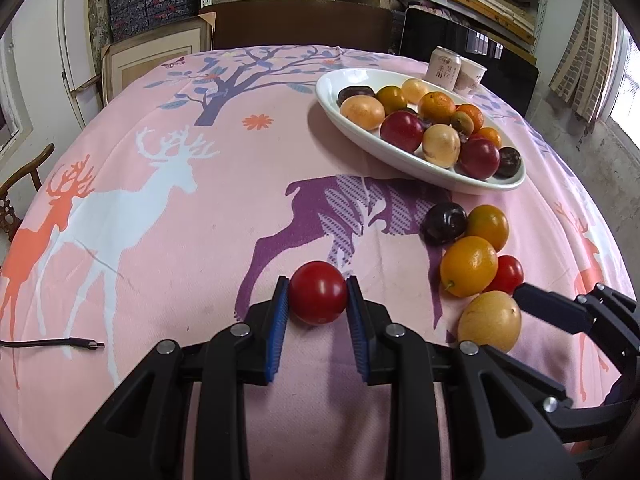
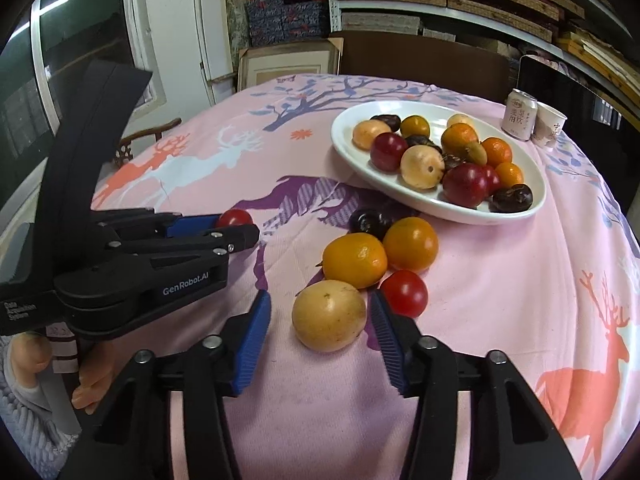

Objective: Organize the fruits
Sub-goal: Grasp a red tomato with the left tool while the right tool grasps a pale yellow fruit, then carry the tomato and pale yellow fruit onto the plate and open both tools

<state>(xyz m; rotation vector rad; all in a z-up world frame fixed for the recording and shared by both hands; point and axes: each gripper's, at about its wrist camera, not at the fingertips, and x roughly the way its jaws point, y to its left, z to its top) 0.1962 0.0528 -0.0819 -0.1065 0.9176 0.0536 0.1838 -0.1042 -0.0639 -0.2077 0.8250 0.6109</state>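
Observation:
My left gripper [image 1: 317, 292] is shut on a round red fruit [image 1: 318, 298] low over the pink deer-print cloth; the right wrist view shows the same grip [image 2: 234, 226] from the side. My right gripper [image 2: 319, 298] stands open around a yellow fruit [image 2: 329, 316]. Its right pad is at the skin and its left pad stands clear of it. Beside that fruit lie two oranges [image 2: 355, 260] [image 2: 411, 244], a small red fruit [image 2: 404, 292] and a dark plum [image 2: 370, 222]. A white oval plate [image 2: 400, 196] behind them holds several mixed fruits.
A drink can [image 1: 444, 64] and a paper cup [image 1: 472, 76] stand behind the plate [image 1: 400, 160]. A black cable end [image 1: 88, 345] lies at the left of the cloth. A wooden chair [image 1: 24, 184] stands off the left edge. Shelves and boxes fill the back wall.

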